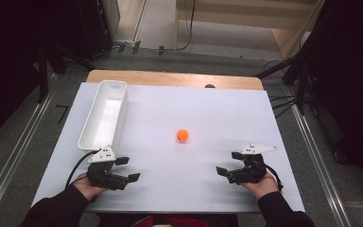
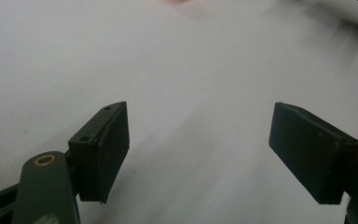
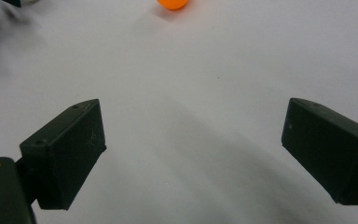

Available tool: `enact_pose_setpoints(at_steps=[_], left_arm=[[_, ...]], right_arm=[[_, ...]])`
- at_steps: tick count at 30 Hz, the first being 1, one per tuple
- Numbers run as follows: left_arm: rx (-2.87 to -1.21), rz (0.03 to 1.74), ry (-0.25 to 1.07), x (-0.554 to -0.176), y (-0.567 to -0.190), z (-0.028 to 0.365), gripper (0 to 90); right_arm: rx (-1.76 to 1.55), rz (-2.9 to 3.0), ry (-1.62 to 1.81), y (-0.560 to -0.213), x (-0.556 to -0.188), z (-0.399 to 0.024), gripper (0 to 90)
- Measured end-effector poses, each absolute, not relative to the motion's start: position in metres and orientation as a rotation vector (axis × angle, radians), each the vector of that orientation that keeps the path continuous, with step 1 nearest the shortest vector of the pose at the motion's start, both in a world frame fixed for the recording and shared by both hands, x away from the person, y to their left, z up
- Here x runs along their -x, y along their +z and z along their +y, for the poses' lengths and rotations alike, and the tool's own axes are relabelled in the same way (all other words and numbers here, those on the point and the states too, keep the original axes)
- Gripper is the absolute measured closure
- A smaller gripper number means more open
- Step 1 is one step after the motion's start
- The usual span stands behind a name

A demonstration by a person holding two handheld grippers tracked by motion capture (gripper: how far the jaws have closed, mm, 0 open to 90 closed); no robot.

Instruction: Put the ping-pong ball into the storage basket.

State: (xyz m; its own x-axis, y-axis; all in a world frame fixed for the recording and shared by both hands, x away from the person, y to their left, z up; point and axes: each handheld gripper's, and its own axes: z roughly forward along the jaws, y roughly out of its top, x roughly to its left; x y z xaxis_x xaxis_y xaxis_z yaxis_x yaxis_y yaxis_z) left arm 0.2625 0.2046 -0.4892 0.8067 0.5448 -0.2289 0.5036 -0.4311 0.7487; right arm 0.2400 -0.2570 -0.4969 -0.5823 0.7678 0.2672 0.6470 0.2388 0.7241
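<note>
Both grippers sit idle at the near edge of the table, nothing picked yet. Left gripper [image 1: 127,169]: jaws spread, nothing between them. Its own view shows bare white table [image 2: 191,70] ahead of the pads, with motion blur. Right gripper [image 1: 230,163]: jaws spread wide too, nothing pinched, pads hanging just above the surface as far as I can tell.

Orange ball [image 1: 183,135] lies loose on the table, ahead of both grippers and between them, somewhat nearer the right one. In the right gripper view it sits at the top edge [image 3: 173,3], well ahead of the open jaws and a bit left of their centre line, so that gripper is roughly aimed at it but not lined up. Neither gripper touches it.

White bin [image 1: 105,115] stands just ahead of the left gripper, long side running away from it. Nothing visible inside. It's well apart from the ball, across the table from the right gripper.

My read: ball goes into the bin, and progress is essentially zero. Done: jaws opened, hands in start pose. Left: reach to the ball, close on it, carry across to the bin, release. Right gripper looks like the better candidate for the pick.

Ball is round and free to roll, so a sloppy approach could nudge it away.
</note>
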Motion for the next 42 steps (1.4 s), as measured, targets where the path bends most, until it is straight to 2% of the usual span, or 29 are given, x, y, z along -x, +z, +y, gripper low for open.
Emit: enact_pose_setpoints(at_steps=[28,31,33,42], left_arm=[[-2.098,0.774,0.076,-0.2611,-0.4874,0.2064,20.6],[-2.099,0.774,0.077,-0.2611,-0.4875,0.2064,20.5],[-2.103,0.773,0.077,-0.2612,-0.4874,0.2064,20.5],[-2.101,0.769,0.079,-0.2611,-0.4876,0.2063,20.5]], right_arm=[[-1.349,2.364,1.278,-0.4958,-0.2377,-0.2548,5.6],[-1.345,2.365,1.275,-0.4960,-0.2377,-0.2549,7.2],[-1.334,2.360,1.289,-0.4953,-0.2374,-0.2555,12.2],[-1.337,2.371,1.287,-0.4967,-0.2384,-0.2554,12.2]])
